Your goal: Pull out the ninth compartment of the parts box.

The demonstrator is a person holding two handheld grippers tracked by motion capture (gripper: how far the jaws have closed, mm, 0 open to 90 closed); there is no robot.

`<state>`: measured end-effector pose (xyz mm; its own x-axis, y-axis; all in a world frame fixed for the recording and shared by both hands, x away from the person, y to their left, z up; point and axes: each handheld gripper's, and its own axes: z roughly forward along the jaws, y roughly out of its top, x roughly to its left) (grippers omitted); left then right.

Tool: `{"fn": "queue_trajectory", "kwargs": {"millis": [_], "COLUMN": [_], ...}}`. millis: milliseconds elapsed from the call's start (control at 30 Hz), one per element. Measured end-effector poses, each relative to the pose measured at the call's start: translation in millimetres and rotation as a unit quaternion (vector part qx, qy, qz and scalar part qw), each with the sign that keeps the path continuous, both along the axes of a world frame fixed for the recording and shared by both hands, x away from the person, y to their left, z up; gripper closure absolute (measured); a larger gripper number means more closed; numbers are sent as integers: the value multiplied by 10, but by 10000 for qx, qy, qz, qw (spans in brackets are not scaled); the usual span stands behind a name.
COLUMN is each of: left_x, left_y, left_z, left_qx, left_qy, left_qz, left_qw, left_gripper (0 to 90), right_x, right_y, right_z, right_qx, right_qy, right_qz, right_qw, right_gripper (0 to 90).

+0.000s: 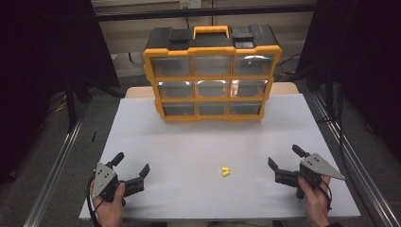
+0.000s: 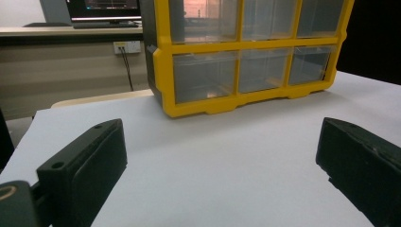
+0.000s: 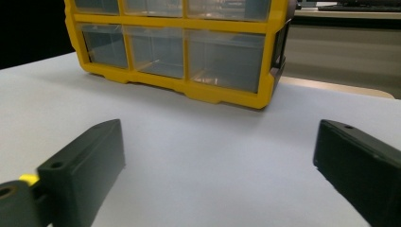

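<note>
Before you lies a white table top [image 1: 208, 142] set on a pale wooden table whose edge [image 1: 137, 92] shows at the far side, with metal rails [image 1: 54, 170] running along the grey floor [image 1: 33, 156] on either side. Dark curtains [image 1: 42, 42] close off both flanks, and beyond the table you face a beige wall [image 2: 71, 71] carrying a white socket plate [image 2: 126, 47] with cables hanging from it. Above that wall, a shelf [image 2: 71, 31] bears a monitor [image 2: 104, 9] with a lit screen.

small yellow item [image 1: 225, 171]: too small to identify | organizer [image 2: 246, 52]: top cut off by edge
</note>
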<state>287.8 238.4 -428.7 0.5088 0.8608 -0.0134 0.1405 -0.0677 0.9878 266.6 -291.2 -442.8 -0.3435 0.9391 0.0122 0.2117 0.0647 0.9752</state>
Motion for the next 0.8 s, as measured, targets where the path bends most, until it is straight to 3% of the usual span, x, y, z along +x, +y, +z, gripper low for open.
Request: {"fn": "queue_trajectory", "kwargs": {"millis": [67,467,567,800], "left_x": [0,7,4,3], "left_y": [4,-21,-16,-6], "left_z": [1,9,7,8], "left_qx": [29,30,-27,-22], "left_qy": [-2,-38,-32,14], "left_qz": [-22,-73,-42,21], "left_qw": [10000,10000,10000,10000], "left_gripper": [27,26,26,26], "right_x": [8,108,149,245], "right_y": [39,178,205,249], "right_z": [1,51,44,45], "right_qx": [-109,-181,-276,-178], "right_qy": [15,-94,-41,12], "right_qz": [92,444,423,402], "right_qw": [9999,9988,9987,9990], "right_gripper": [9,0,0,7]}}
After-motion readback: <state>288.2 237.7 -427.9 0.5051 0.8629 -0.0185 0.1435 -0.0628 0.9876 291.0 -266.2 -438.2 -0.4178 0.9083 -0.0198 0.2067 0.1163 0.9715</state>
